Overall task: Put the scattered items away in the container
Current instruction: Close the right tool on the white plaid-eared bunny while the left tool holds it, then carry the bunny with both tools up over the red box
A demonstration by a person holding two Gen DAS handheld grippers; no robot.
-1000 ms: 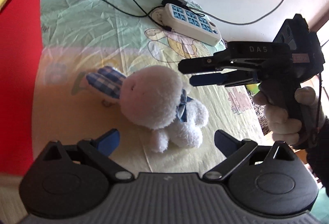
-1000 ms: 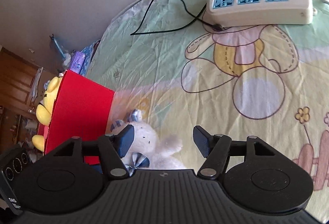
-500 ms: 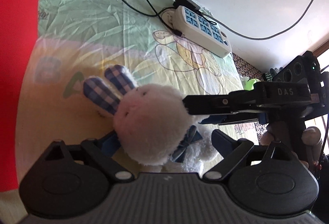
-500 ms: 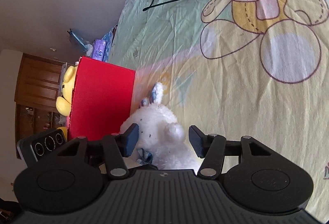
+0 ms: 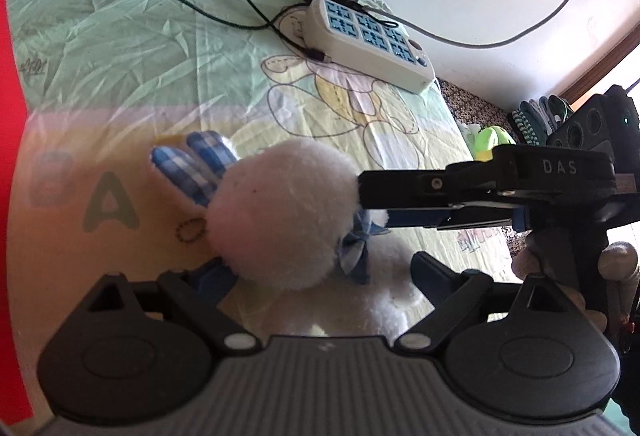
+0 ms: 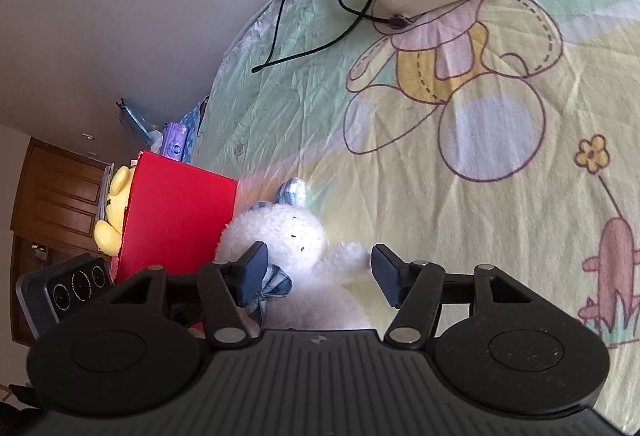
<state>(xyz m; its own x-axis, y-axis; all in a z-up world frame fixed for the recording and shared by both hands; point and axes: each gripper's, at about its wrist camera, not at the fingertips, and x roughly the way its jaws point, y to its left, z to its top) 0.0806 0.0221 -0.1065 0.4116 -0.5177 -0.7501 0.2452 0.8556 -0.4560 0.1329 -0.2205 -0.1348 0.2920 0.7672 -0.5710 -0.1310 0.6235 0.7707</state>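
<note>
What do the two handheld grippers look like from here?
Both are black, with ribbed grey bodies, round pivot housings and linked arms ending in dark blue pads. The left gripper fills its own view's foreground. The right gripper, seen from the side, bears white "DAS" lettering, a lens block with a green light, and a pistol handle in a hand.

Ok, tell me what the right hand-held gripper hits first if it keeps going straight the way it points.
Most likely the white plush rabbit. The right hand-held gripper points down at the bed with the rabbit's body already between its opening jaws, so going on would meet the toy before the bedsheet, though depth is hard to judge.
</note>
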